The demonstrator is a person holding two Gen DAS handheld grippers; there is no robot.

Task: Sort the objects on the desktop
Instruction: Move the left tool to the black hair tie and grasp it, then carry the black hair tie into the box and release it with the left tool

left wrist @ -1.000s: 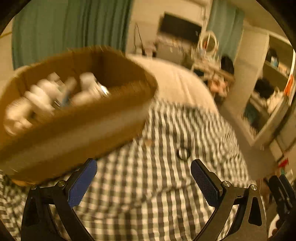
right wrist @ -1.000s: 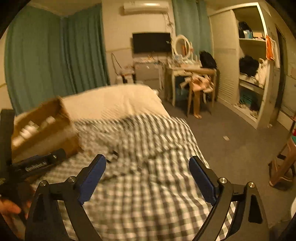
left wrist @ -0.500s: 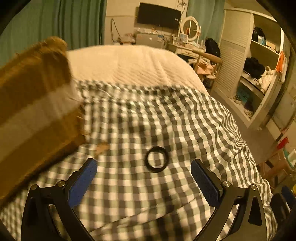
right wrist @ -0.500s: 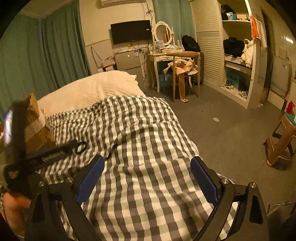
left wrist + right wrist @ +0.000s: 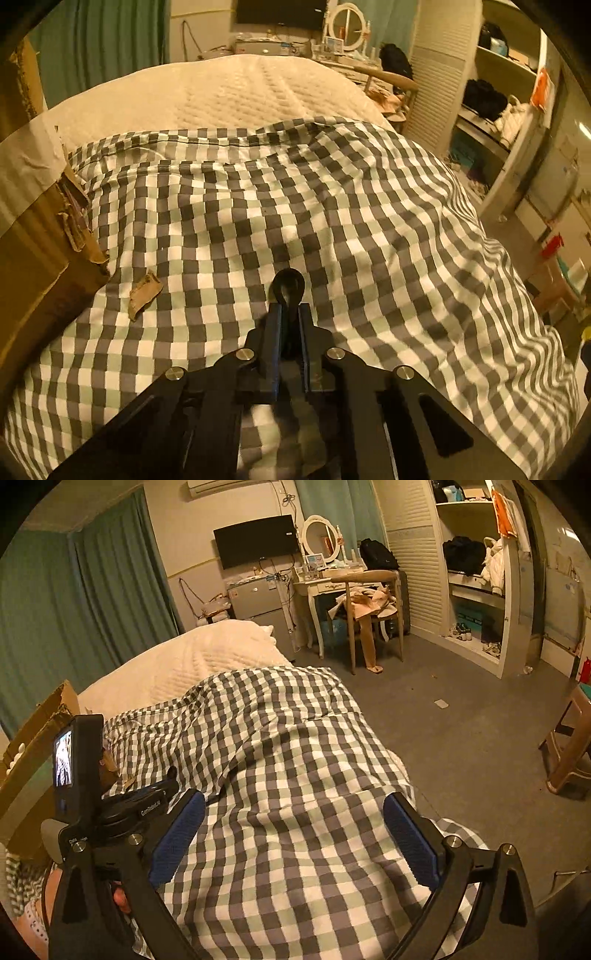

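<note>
L gripper: pinched on black ring, over checked cover | R gripper: jaws wide, nothing held | box: L edge, scrap beside it

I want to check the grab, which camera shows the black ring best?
The left wrist view: the black ring sits centre frame, pinched by the shut left tool over the checked blanket. The right wrist view shows only a dark sliver of it past that tool's tip.
</note>
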